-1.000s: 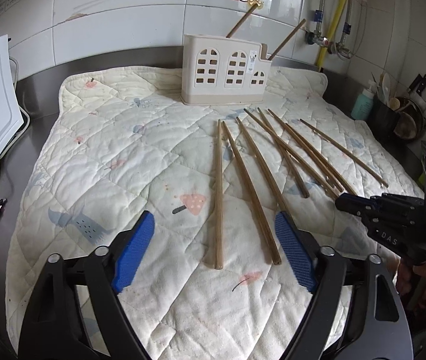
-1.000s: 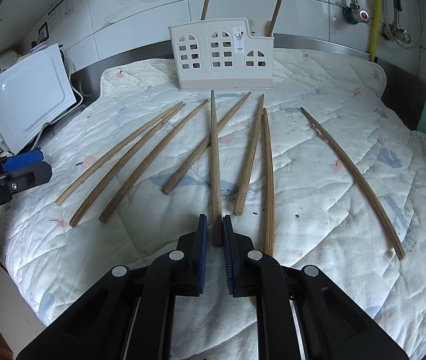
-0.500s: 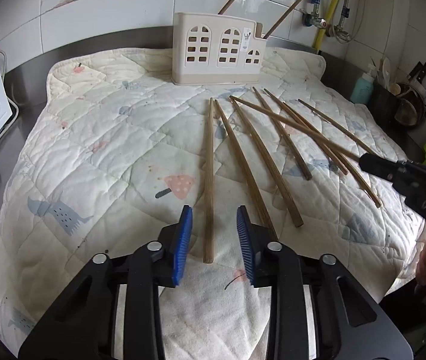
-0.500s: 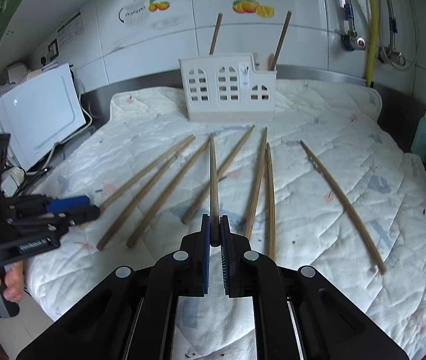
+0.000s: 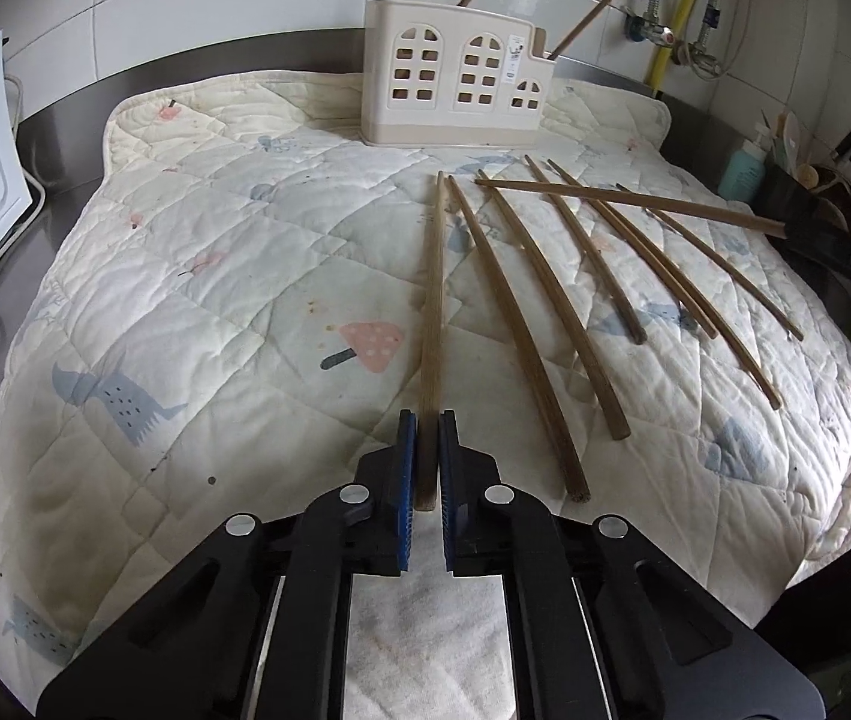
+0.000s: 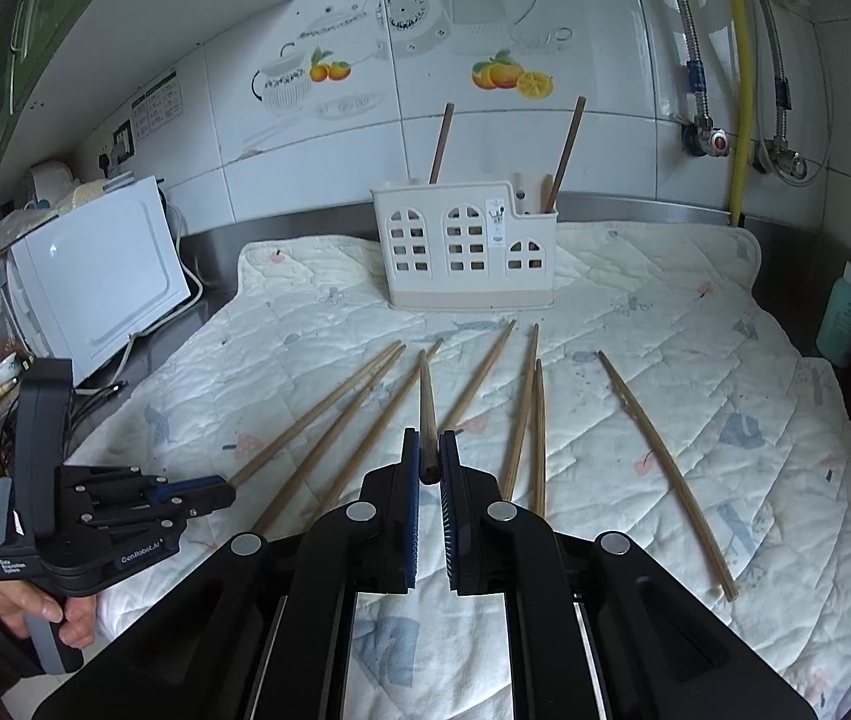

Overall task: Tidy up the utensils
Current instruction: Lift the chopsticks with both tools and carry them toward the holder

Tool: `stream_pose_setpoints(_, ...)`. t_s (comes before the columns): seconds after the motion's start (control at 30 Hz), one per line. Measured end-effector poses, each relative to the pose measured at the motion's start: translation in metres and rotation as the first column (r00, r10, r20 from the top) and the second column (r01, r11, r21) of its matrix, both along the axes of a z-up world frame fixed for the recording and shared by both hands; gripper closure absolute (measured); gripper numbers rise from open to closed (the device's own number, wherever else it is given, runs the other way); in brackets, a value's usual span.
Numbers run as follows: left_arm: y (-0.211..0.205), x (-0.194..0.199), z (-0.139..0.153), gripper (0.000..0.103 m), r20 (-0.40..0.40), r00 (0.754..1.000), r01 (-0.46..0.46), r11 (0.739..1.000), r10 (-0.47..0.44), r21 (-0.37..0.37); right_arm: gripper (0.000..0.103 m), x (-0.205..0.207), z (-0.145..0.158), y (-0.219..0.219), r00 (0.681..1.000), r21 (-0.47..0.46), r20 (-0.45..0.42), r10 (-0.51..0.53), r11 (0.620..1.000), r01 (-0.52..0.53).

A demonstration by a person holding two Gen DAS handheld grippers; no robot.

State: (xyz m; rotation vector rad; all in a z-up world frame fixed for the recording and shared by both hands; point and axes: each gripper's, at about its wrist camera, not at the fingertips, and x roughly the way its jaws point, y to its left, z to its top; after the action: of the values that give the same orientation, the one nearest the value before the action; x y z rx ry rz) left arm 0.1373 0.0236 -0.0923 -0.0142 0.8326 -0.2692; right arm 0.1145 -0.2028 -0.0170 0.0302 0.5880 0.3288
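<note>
Several wooden chopsticks lie fanned out on a quilted white mat (image 5: 215, 312). My left gripper (image 5: 423, 429) is shut on the near end of the leftmost chopstick (image 5: 432, 324), which still rests on the mat. My right gripper (image 6: 428, 447) is shut on another chopstick (image 6: 426, 414) and holds it lifted above the mat; it shows in the left wrist view (image 5: 623, 201) crossing over the others. A cream utensil holder (image 6: 466, 246) with two chopsticks standing in it sits at the mat's far edge, also visible in the left wrist view (image 5: 455, 81).
A white appliance (image 6: 95, 282) stands left of the mat on the steel counter. A teal bottle (image 6: 845, 315) and a dark container with utensils (image 5: 797, 180) stand at the right. Pipes and valves (image 6: 719, 138) run down the tiled wall.
My left gripper has closed from wide open onto the leftmost chopstick. My right gripper has lifted its chopstick off the mat and risen.
</note>
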Motion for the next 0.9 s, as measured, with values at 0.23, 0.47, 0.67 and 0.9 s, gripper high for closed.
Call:
stream_pose_setpoints(0.23,0.007,-0.005,0.025,0.097,0.088,0.996,-0.032,0.999,0.031,0.004,0.097,0.004,0.037,-0.011,0.998,0.039,0.054,0.011,0.999,-0.013)
stream_pose_setpoints(0.47,0.016,-0.002,0.060,0.097,0.201,0.979,-0.039,0.999,0.037,0.007,0.097,0.015,0.084,-0.018,0.993,0.066,0.103,0.065,0.995,-0.072)
stream_pose_setpoints(0.67,0.020,0.007,0.075,0.097,0.251,0.967,-0.041,0.999,0.043,-0.013,0.097,0.026,0.115,-0.012,0.984,0.029,0.134,0.115,0.992,-0.120)
stream_pose_setpoints(0.9,0.023,0.019,0.108,0.097,0.307,0.951,-0.020,0.999,0.033,-0.046,0.097,0.047,0.148,-0.014,0.978,-0.011,0.167,0.126,0.992,-0.126)
